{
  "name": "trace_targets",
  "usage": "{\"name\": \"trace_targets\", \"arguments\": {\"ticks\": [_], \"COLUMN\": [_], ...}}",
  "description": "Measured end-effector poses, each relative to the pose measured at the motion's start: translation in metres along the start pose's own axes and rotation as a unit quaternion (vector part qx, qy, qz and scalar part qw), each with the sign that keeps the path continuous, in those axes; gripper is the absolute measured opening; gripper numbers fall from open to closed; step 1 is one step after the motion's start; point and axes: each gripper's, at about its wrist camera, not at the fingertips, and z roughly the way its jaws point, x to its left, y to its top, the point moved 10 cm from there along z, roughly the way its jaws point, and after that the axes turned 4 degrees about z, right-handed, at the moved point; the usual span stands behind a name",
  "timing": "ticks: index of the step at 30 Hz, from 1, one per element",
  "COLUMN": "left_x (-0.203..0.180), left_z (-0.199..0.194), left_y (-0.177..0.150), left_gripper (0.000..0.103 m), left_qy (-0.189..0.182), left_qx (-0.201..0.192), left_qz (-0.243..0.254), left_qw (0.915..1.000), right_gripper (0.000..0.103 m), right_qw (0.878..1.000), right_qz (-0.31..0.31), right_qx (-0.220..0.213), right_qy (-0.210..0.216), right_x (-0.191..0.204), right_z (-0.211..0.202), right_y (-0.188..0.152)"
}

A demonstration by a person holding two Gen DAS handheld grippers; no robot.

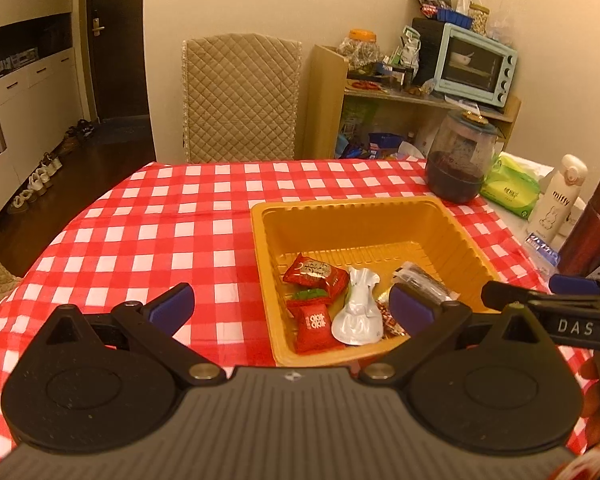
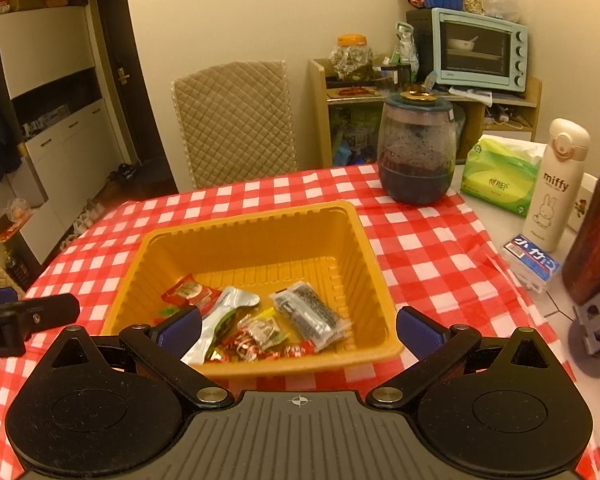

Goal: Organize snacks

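both grippers, left gripper (image 1: 292, 306) and right gripper (image 2: 298, 330), hang spread wide and empty over the near rim of the yellow tray (image 2: 342, 216) on the tabletop (image 1: 140, 220); the snack packets (image 2: 256, 326) lie inside it. before you shut, lower one gripper squarely over a single packet. keep clear of the dark jar (image 2: 416, 152), tissue pack (image 2: 496, 178) and white bottle (image 2: 556, 184) at your right.
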Motion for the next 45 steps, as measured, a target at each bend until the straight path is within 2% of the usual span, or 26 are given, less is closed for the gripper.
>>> {"name": "trace_targets", "arguments": {"ticks": [11, 17, 29, 36, 45], "left_x": [0.000, 0.004, -0.006, -0.017, -0.025], "left_z": [-0.059, -0.094, -0.183, -0.230, -0.268], "left_y": [-0.033, -0.053, -0.101, -0.110, -0.117], "left_gripper": [0.103, 0.103, 0.103, 0.103, 0.103], "left_qy": [-0.002, 0.029, 0.043, 0.046, 0.043], "left_qx": [0.001, -0.006, -0.005, -0.014, -0.023], "left_qz": [-0.029, -0.022, -0.035, -0.037, -0.041], "left_qw": [0.9996, 0.9993, 0.9984, 0.9981, 0.9980], "right_gripper": [0.102, 0.102, 0.102, 0.102, 0.102], "right_qw": [1.000, 1.000, 0.999, 1.000, 1.000], "right_qz": [0.019, 0.028, 0.033, 0.027, 0.004], "right_qx": [-0.007, -0.004, 0.010, 0.004, -0.002], "right_qy": [0.011, 0.010, 0.008, 0.002, 0.002], "right_x": [0.004, 0.004, 0.011, 0.018, 0.028], "right_z": [-0.063, -0.097, -0.180, -0.221, -0.267], "right_y": [-0.021, -0.039, -0.088, -0.095, -0.108]}}
